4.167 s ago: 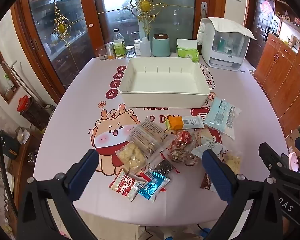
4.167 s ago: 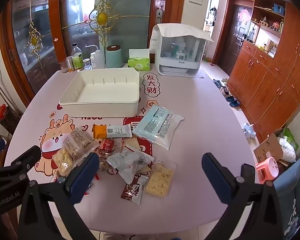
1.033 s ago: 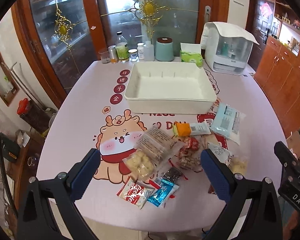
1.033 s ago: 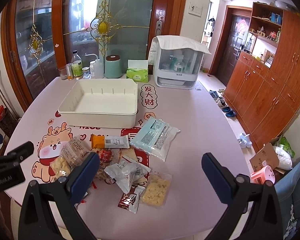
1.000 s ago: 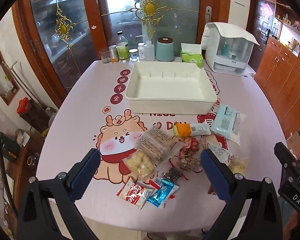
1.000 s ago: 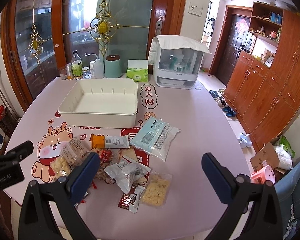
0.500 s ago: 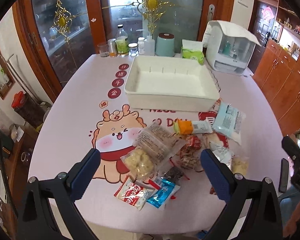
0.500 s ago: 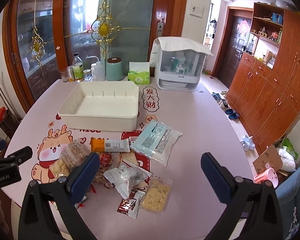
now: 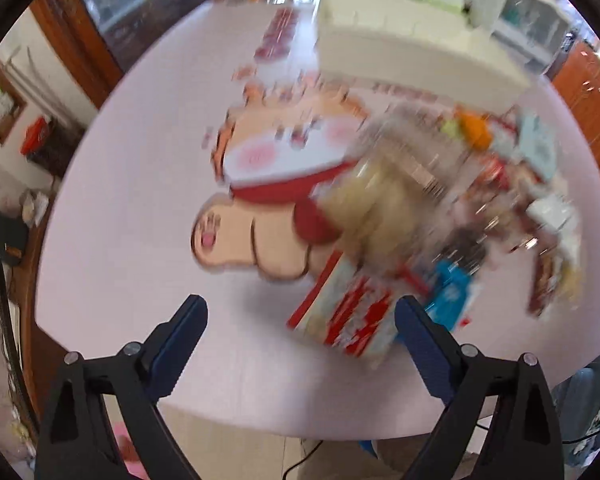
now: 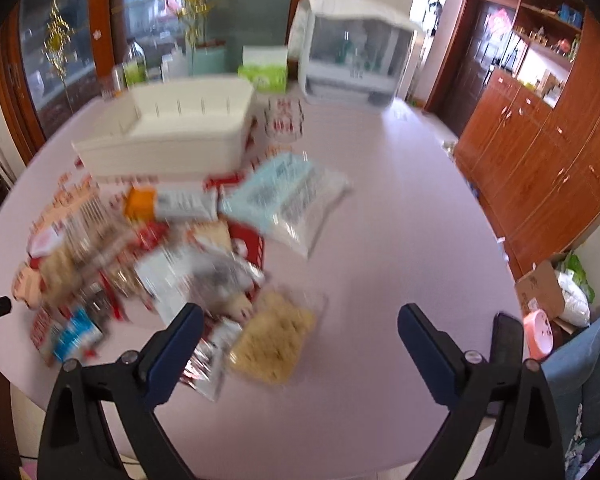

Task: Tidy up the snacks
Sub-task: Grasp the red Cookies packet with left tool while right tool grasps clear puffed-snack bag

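Observation:
A pile of snack packets lies on the pink table, blurred by motion. In the left wrist view my left gripper [image 9: 300, 312] hovers low over the near edge, its jaws wide and closing. A red-and-white cookie packet [image 9: 348, 320] lies between the fingers, untouched, beside a blue packet [image 9: 452, 296]. In the right wrist view my right gripper [image 10: 300, 316] is also wide and closing. A clear packet of yellow crackers [image 10: 276, 340] sits between its fingers, near the left one, untouched. The empty white bin [image 10: 172, 136] stands behind the pile, with a light blue packet [image 10: 288, 200] in front of it.
A white countertop appliance [image 10: 352, 60], a green tissue box [image 10: 264, 68] and bottles [image 10: 134, 66] line the table's far edge. Wooden cabinets [image 10: 540, 152] stand at the right. A cardboard box, a pink stool [image 10: 540, 336] and a person's jeans-clad leg [image 10: 580, 380] are beside the table.
Both grippers have dropped toward the table and tipped downward, so the snacks loom larger and blurred. Both pairs of fingers stand slightly closer together than before.

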Demonstrator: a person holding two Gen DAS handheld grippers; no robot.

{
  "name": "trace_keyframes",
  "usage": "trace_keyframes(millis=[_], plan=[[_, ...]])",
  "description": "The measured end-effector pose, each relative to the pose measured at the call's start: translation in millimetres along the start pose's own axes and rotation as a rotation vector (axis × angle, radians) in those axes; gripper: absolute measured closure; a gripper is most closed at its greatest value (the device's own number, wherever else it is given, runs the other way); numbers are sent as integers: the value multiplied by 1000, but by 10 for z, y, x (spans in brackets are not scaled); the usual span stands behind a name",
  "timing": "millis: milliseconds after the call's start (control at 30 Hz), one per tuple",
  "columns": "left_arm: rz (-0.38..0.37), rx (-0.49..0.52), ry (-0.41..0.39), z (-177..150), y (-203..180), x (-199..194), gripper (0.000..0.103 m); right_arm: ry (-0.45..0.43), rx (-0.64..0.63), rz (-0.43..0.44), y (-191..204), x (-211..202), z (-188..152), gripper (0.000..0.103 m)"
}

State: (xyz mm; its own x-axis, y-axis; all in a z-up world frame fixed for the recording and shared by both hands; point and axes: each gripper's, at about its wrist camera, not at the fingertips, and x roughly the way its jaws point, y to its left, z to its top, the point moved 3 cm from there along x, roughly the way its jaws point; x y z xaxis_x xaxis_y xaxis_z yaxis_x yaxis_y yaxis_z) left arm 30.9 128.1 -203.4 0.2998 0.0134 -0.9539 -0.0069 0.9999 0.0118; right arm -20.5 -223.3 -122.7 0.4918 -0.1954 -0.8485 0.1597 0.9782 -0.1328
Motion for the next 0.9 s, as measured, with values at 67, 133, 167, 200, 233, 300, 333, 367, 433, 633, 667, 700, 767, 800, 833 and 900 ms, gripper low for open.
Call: trace_keyframes(millis=[67,133,167,200,233,300,333,367,433,633,667,700,767,800,833,900], plan=[[-5,-14,27,-84,27,152,9,52,-6,10,-7,164,-130,9],[-12,-9,41,-156,0,273,9,102,-11,15,0,304,-254,10],[-9,2,45,-182,-30,323,9,133,-19,25,15,397,-337,10],[-5,21,47,-203,-77,372,9,152,-23,25,29,451,-386,11],[-1,36,47,-207,-111,421,9,184,-27,28,49,526,-455,12],[2,65,46,-218,-188,486,9,223,-31,53,99,593,-540,15],[-1,72,41,-215,-213,502,9,237,-32,62,116,618,-570,15],[-7,77,31,-198,-238,513,9,249,-27,72,133,651,-594,15],[-10,87,26,-161,-264,502,9,260,-3,82,115,677,-591,15],[-51,101,41,-52,-303,542,9,286,139,142,-67,750,-443,15],[-68,101,48,-42,-303,544,9,289,159,159,-67,770,-413,15],[-87,99,53,-37,-291,542,9,291,181,178,-65,788,-383,15],[-75,107,58,-23,-260,574,9,297,213,197,-52,847,-313,15],[-71,112,57,-30,-251,583,8,301,218,190,-34,898,-298,15],[-72,112,57,-37,-225,577,8,309,218,175,-21,936,-291,15],[-74,106,69,-38,-203,573,9,337,208,151,21,1008,-299,15]])
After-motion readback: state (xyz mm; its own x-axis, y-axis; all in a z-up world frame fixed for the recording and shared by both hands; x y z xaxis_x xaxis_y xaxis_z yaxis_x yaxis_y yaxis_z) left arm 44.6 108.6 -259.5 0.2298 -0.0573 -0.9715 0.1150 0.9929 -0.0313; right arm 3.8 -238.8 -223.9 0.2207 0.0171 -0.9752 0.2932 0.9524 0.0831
